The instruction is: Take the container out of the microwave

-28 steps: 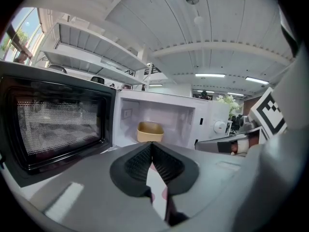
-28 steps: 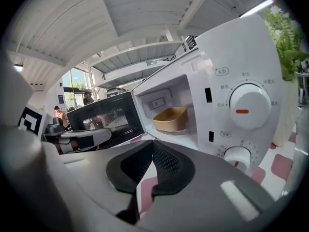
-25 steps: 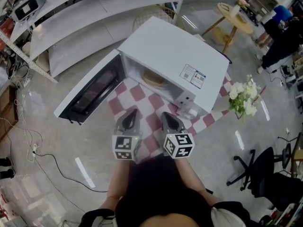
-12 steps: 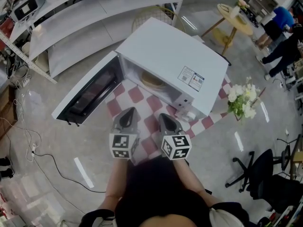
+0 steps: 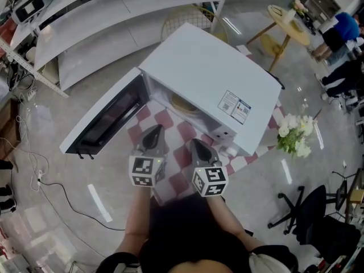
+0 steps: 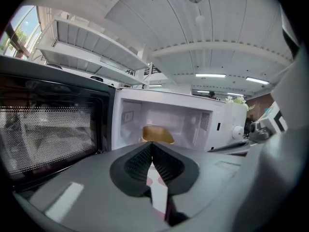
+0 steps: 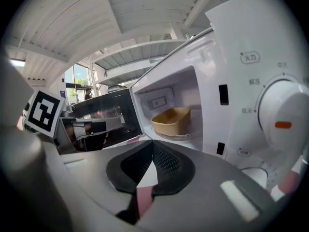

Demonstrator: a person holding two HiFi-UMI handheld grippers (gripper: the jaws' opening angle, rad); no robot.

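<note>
Head view. White microwave (image 5: pixel 199 67) sits on a red-and-white checked cloth (image 5: pixel 170 121), door (image 5: pixel 105 118) swung wide open. Left gripper (image 5: pixel 154 132) and right gripper (image 5: pixel 197 145) are side by side just short of the open cavity, jaw tips pointing into it. A sliver of the tan container (image 5: pixel 183 103) shows inside, ahead of both jaw pairs. White flowers (image 5: pixel 294 134) stand well off to the right of the right jaws.

Left gripper view. Left gripper (image 6: pixel 151 144): jaws pressed together at the tips, nothing pinched; only checked cloth shows through the gap behind the tips. The container (image 6: pixel 157 134) lies straight ahead of the tips, deep in the microwave cavity (image 6: pixel 164 120), apart from the jaws. The door's mesh window (image 6: pixel 48 129) lies to the left of the jaws.

Right gripper view. Right gripper (image 7: pixel 153 155): jaws closed tip to tip, holding nothing. The container (image 7: pixel 172 121) is ahead and slightly right of the tips, resting on the glass turntable (image 7: pixel 179 136) inside the cavity, untouched. The control dial (image 7: pixel 285 124) is far right of the jaws; the left gripper's marker cube (image 7: pixel 43 111) is off to their left.
</note>
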